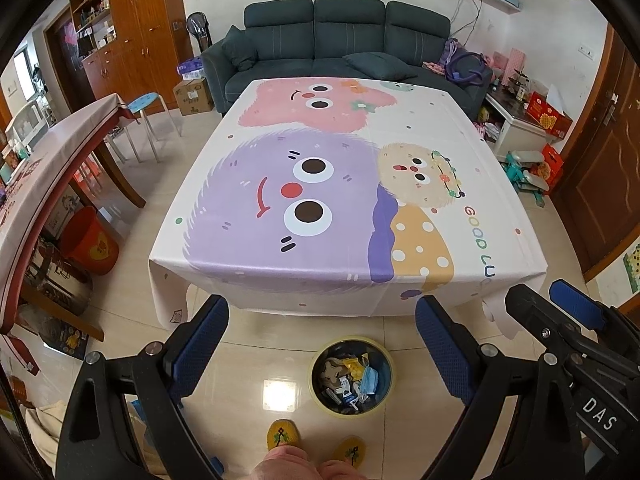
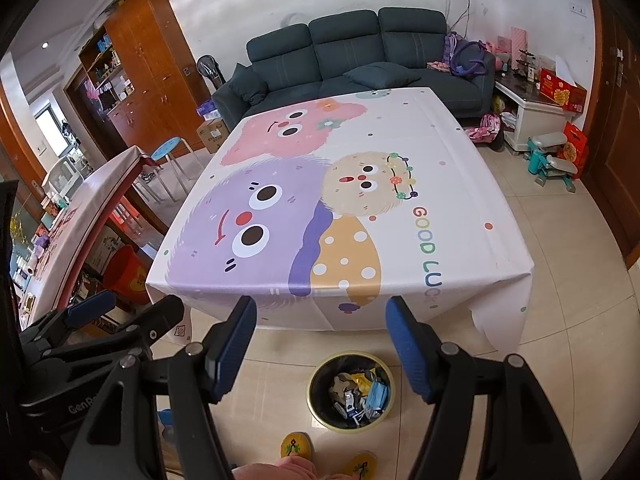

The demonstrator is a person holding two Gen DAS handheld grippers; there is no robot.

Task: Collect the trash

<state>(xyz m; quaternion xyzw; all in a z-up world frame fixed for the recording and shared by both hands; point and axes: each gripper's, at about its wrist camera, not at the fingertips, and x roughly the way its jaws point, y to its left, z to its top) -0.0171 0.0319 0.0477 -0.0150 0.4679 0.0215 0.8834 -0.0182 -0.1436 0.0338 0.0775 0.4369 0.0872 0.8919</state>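
Note:
A round dark trash bin [image 1: 352, 376] with a yellow rim stands on the floor in front of the table, holding several wrappers and a blue face mask. It also shows in the right wrist view [image 2: 351, 391]. My left gripper [image 1: 322, 344] is open and empty, held above the floor near the bin. My right gripper [image 2: 322, 344] is open and empty, beside the left one. The table [image 1: 420, 120] carries a cartoon monster tablecloth, and no loose trash shows on it. The right gripper [image 1: 560, 320] shows at the right edge of the left wrist view.
A dark sofa [image 1: 340, 40] stands behind the table. A second table with a red-edged cloth [image 1: 48, 168] is on the left, with a red bucket [image 1: 90, 240] under it and a blue stool [image 1: 146, 106] nearby. Boxes and toys lie at the right wall [image 1: 536, 160]. Slippered feet [image 1: 284, 436] show below.

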